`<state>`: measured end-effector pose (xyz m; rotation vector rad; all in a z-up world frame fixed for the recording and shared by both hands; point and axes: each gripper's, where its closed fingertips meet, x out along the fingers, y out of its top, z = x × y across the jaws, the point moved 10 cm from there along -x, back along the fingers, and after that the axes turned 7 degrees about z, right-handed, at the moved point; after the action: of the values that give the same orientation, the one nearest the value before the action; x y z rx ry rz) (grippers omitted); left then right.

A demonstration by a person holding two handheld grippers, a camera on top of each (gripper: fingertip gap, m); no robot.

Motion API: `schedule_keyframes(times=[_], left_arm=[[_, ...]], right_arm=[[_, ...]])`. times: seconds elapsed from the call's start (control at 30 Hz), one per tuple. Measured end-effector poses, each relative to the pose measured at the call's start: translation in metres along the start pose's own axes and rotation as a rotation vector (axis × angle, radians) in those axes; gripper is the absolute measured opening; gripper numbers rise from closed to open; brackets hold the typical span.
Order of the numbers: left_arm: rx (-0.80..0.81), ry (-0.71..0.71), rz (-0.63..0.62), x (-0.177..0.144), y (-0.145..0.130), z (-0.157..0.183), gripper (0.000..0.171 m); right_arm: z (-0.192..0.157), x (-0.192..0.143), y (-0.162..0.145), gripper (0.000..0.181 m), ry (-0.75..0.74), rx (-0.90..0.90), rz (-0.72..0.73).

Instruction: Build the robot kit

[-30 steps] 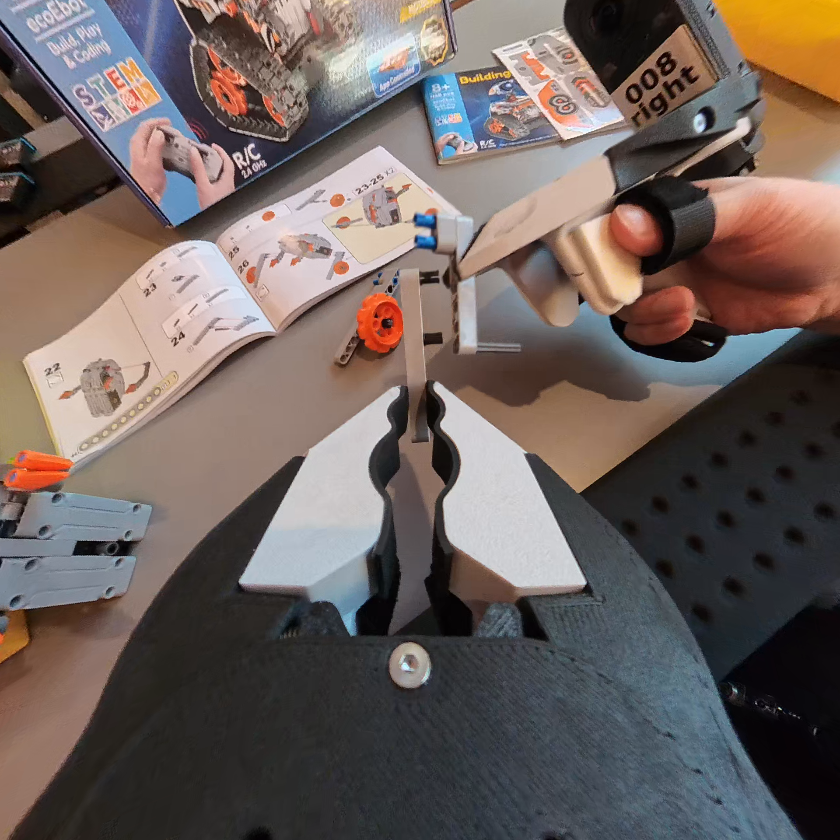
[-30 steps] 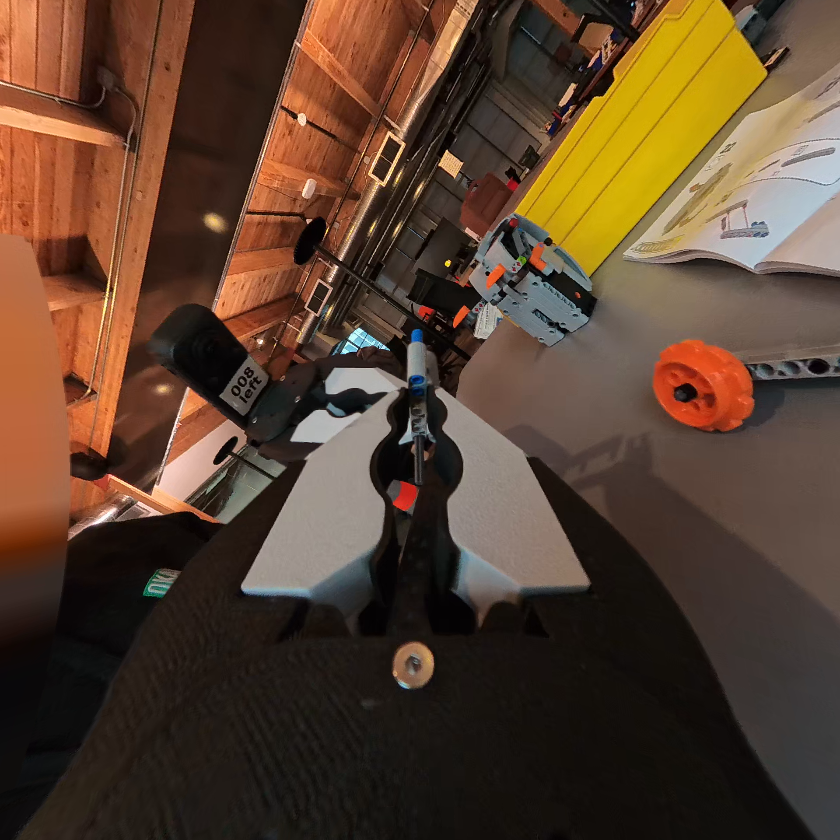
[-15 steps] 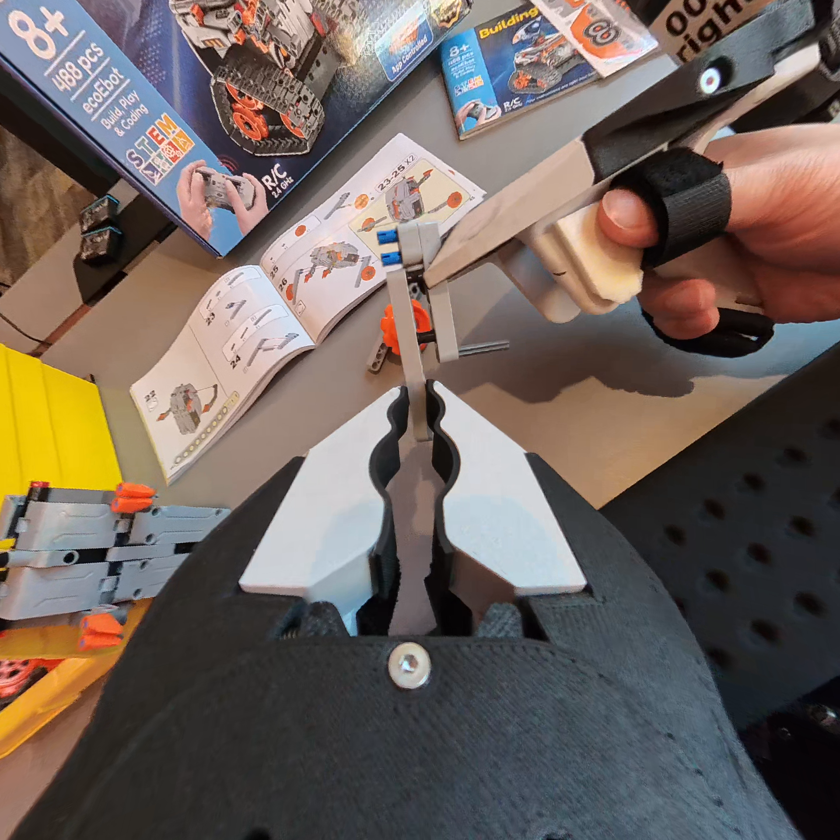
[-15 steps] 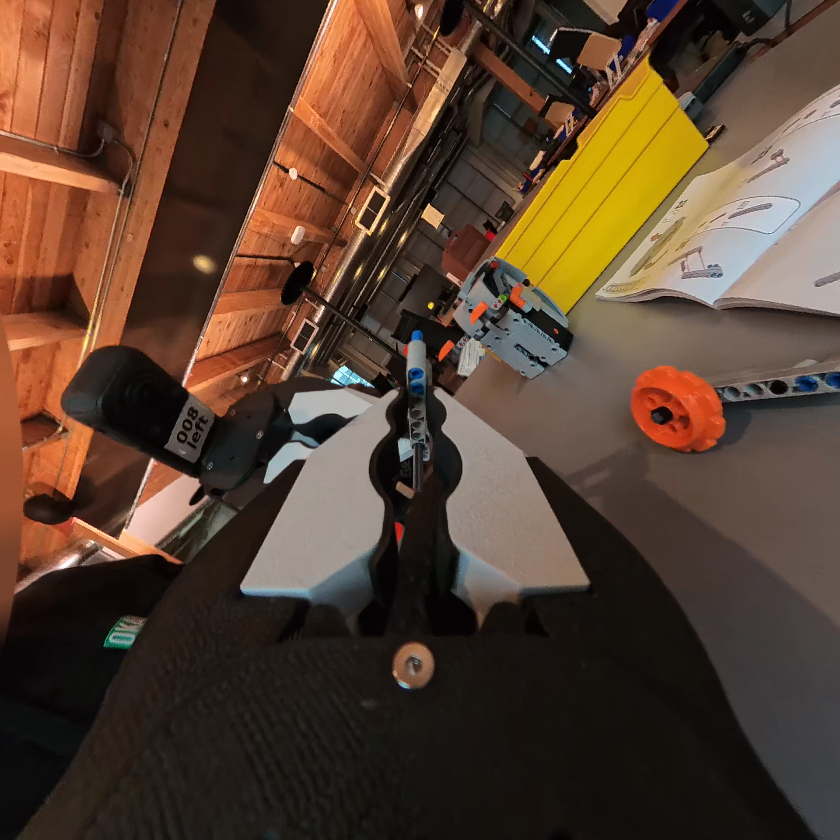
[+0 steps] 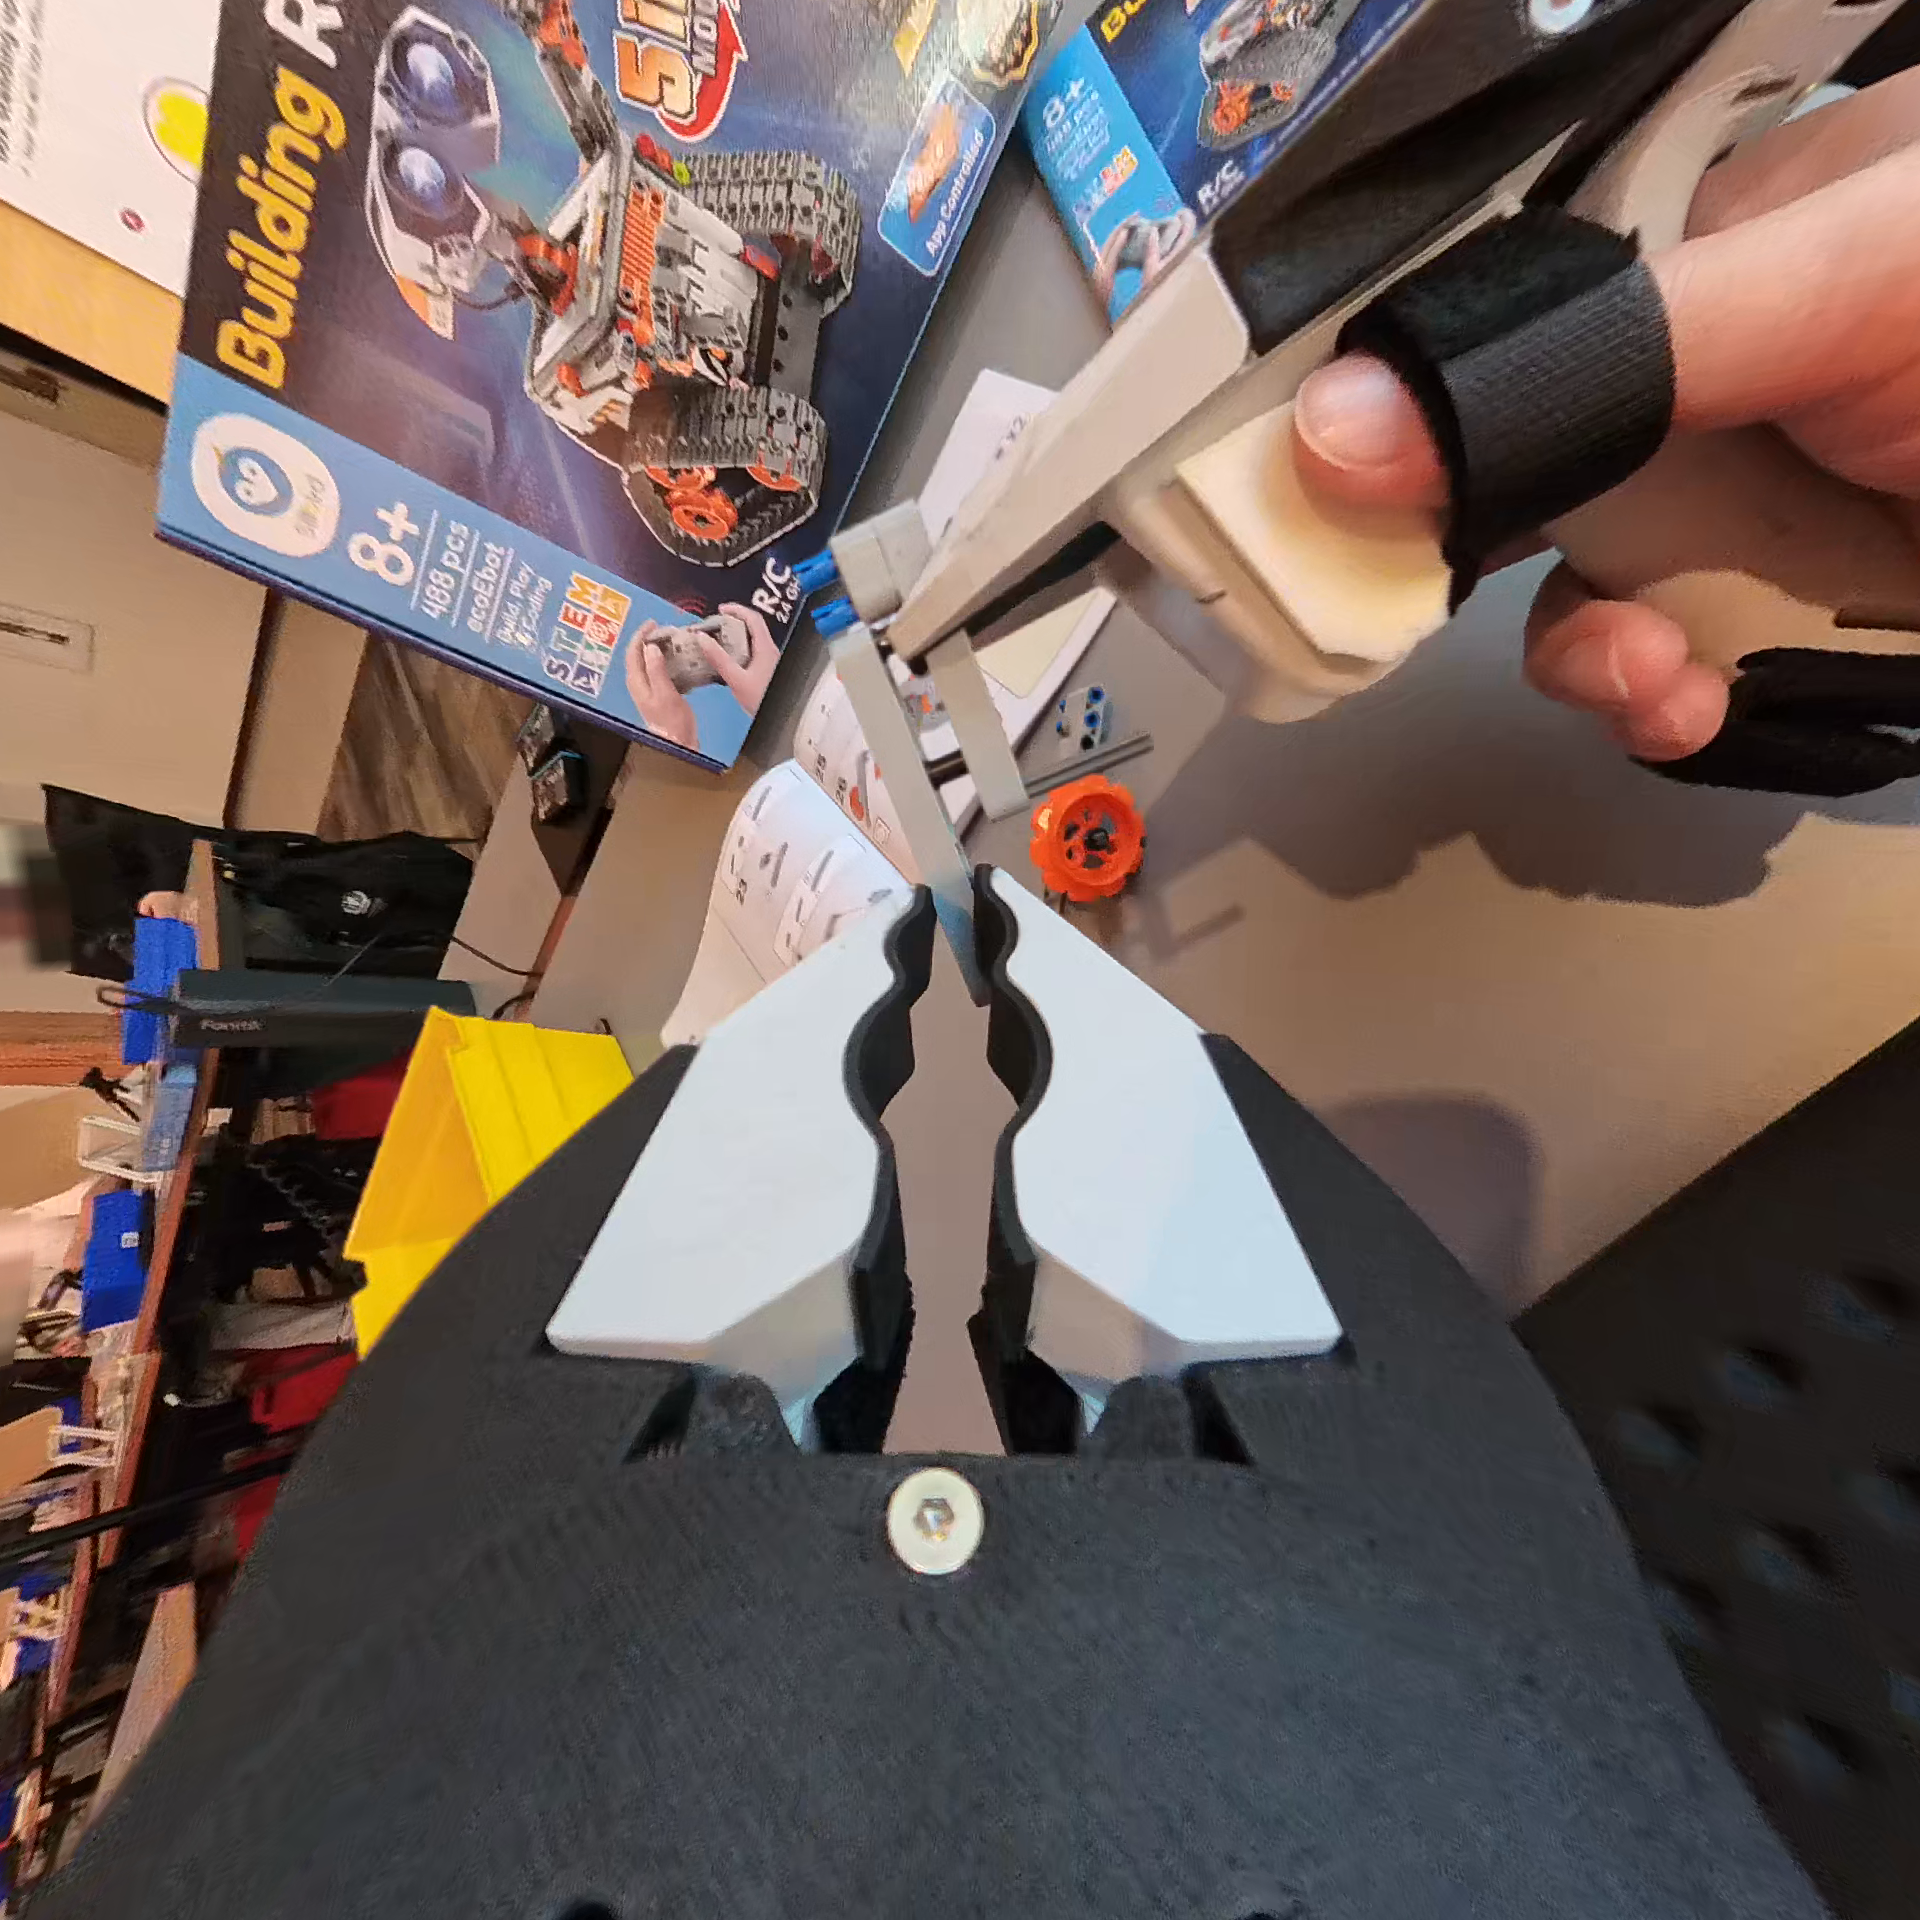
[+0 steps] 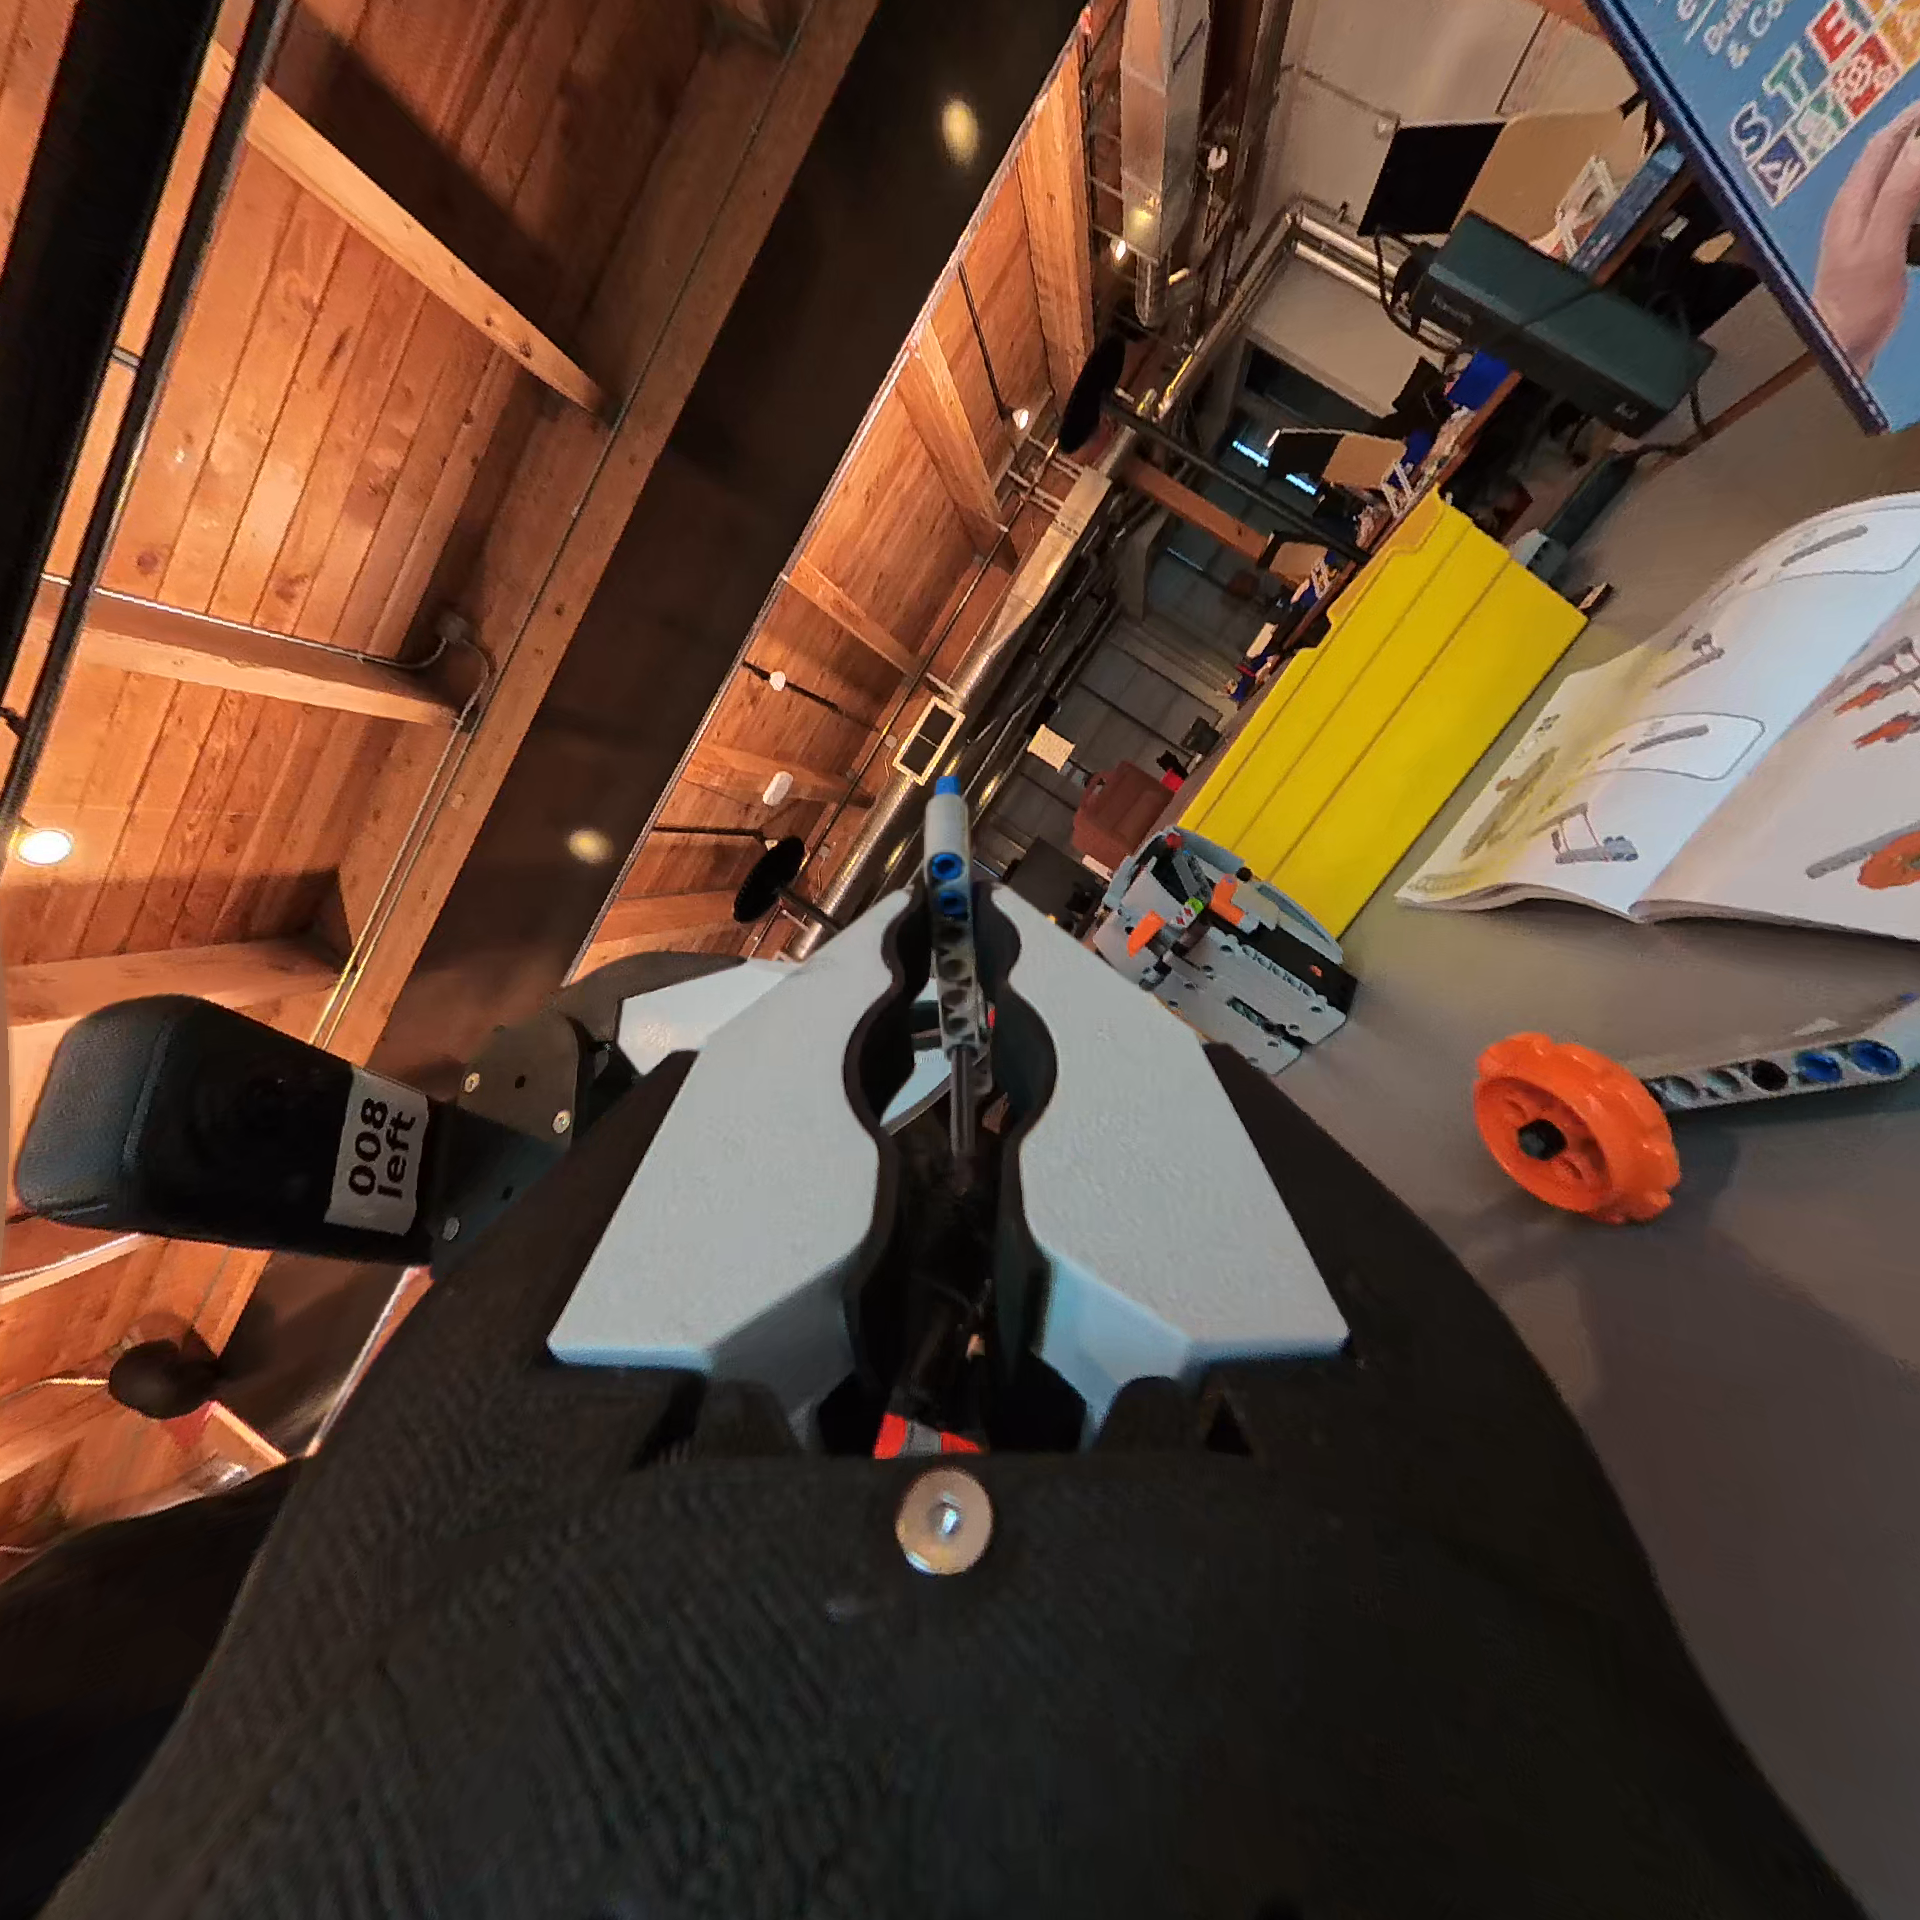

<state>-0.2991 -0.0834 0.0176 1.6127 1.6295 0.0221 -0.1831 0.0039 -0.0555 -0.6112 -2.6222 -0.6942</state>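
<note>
A small grey beam assembly (image 5: 899,686) with blue pins hangs above the grey table (image 5: 1351,1039), held from both ends. My left gripper (image 5: 953,914) is shut on the lower end of its long grey beam. My right gripper (image 6: 954,904), held by a hand (image 5: 1766,436), is shut on the assembly's top piece (image 6: 951,862); it also shows in the left wrist view (image 5: 904,623), coming in from the upper right. The left gripper shows in the right wrist view (image 6: 665,1008), just behind the right fingers (image 6: 748,1122). An orange wheel (image 5: 1088,836) lies on the table below the assembly.
An open instruction booklet (image 6: 1714,769) and a loose grey beam (image 6: 1787,1070) lie by the wheel (image 6: 1574,1127). A big blue kit box (image 5: 540,343) stands behind. A yellow bin (image 6: 1382,727) and a part-built grey model (image 6: 1226,977) sit at the left. A black perforated mat (image 5: 1766,1455) is at the right. My hands' fingertips stand some 4 cm from each other.
Both grippers have risen and tilted with the assembly between them. The left wrist view has swung left, so the box looms closer. Both grips are unchanged.
</note>
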Motion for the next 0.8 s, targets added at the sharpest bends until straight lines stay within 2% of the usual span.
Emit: schedule_keyframes(times=[0.33, 0.47, 0.57, 0.8], left_arm=[[0.005, 0.023, 0.017, 0.0, 0.023, -0.003, 0.006], [0.024, 0.009, 0.02, 0.0, 0.03, 0.003, 0.006], [0.057, 0.026, 0.018, 0.001, 0.032, 0.008, 0.006], [-0.079, -0.034, 0.034, 0.021, 0.021, 0.008, 0.006]], right_arm=[[-0.011, 0.0, 0.01, 0.007, 0.014, -0.018, 0.105], [-0.015, 0.002, 0.006, 0.005, 0.003, -0.005, 0.103], [-0.018, -0.001, 0.008, 0.005, -0.029, -0.062, 0.097], [0.002, -0.007, 0.012, 0.006, -0.07, -0.011, 0.046]])
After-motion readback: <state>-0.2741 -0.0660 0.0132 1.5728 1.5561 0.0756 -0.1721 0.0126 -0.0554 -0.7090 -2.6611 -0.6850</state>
